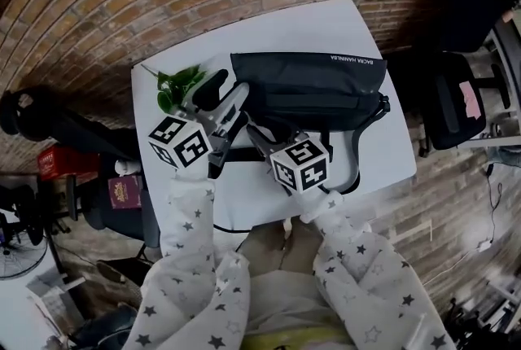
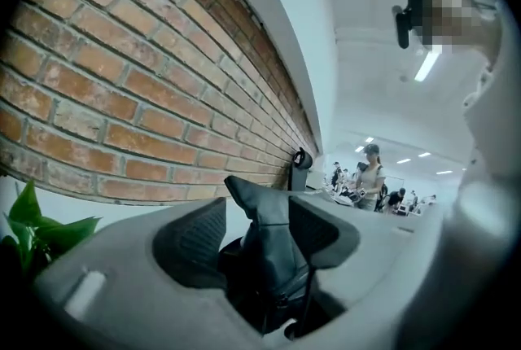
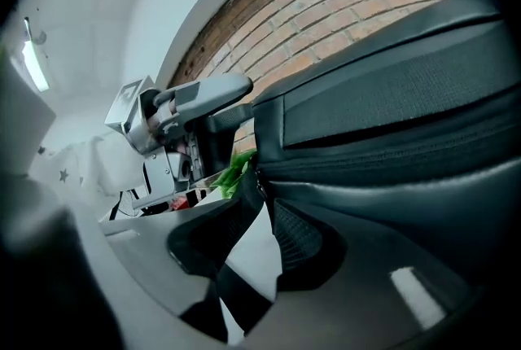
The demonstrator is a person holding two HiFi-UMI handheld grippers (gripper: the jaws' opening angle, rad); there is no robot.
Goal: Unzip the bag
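I see the left hand-held gripper (image 1: 226,94) wide around the bag's (image 1: 309,84) end; right hand-held gripper (image 1: 262,135) wide astride the strap (image 3: 236,299).

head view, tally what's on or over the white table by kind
bag: 1
plant sprig: 1
left hand-held gripper, right hand-held gripper: 2
total: 4

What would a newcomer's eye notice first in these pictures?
A black bag lies across the white table, green leaves at its left end. The left gripper and the right gripper, each bearing a marker cube, meet at the bag's near left corner; a black flap of the bag stands between the left one's open jaws.
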